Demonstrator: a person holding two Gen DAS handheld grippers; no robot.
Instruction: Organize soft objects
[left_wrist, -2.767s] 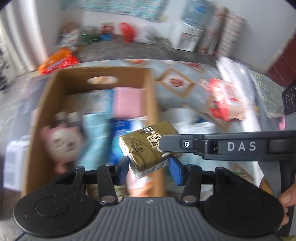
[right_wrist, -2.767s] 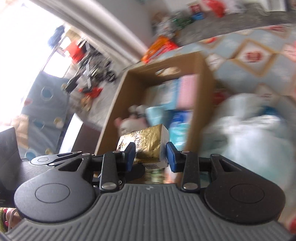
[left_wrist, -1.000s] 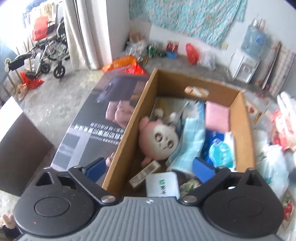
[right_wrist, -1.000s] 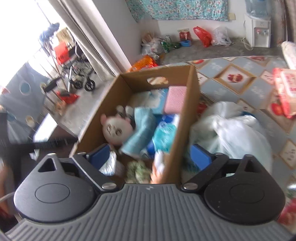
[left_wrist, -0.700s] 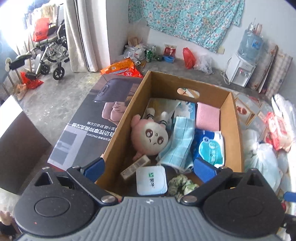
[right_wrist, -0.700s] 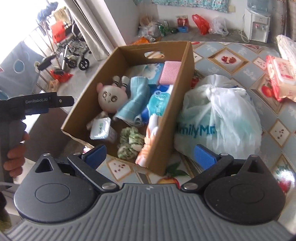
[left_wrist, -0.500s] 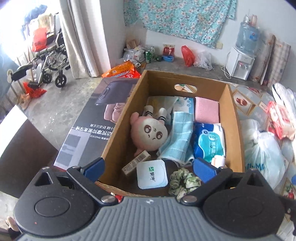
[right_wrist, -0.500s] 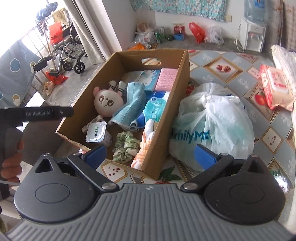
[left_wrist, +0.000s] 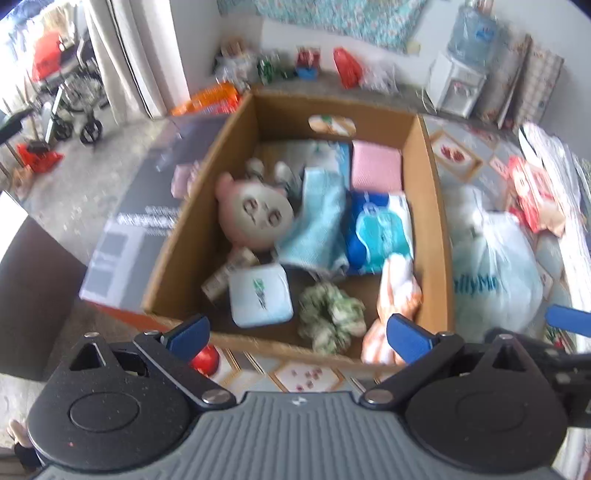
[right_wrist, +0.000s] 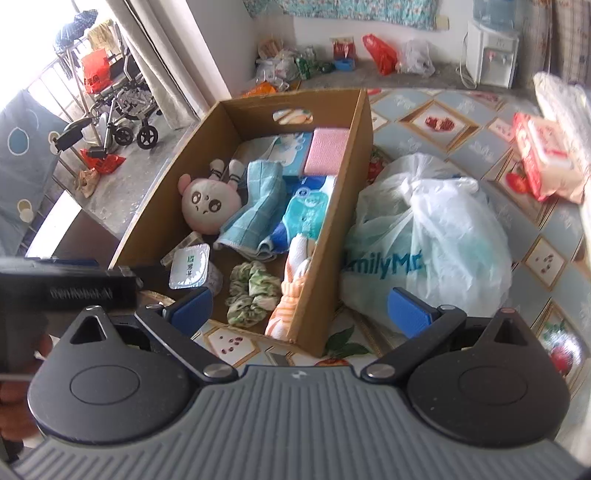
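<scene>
We hold both tools back from the cardboard box (right_wrist: 334, 236), above its near end. The left gripper (left_wrist: 297, 338) has its blue pads spread wide with nothing between them, and the right gripper (right_wrist: 299, 306) is likewise wide apart and empty. In the right wrist view the left tool's black body shows at the left edge, with a hand (right_wrist: 14, 402) wrapped round its handle.

Inside the box, at the near end, a green scrunchie (right_wrist: 253, 288) lies on the bare floor of the box, between a white sealed pack with green print (right_wrist: 189, 266) toward the left wall and an orange-and-white soft toy (right_wrist: 295, 284) leaning on the right wall. A small tan packet (left_wrist: 229, 271) sits just beside the white pack; the left view is blurred, so we cannot tell what it is. Past these, a pink plush head (right_wrist: 208, 203) lies near the left wall, touching a light blue checked towel (right_wrist: 258, 206) in the middle. A blue-and-white wipes pack (right_wrist: 306, 210) rests along the right wall. At the far end lie a pale blue pack (right_wrist: 288, 147) and, in the far right corner, a pink sponge-like pad (right_wrist: 327, 151).

Outside the box, a white plastic bag (right_wrist: 432, 236) presses against its right wall on the patterned cloth (right_wrist: 417, 110), and a red-and-white pack (right_wrist: 546, 158) lies near the cloth's right edge.
</scene>
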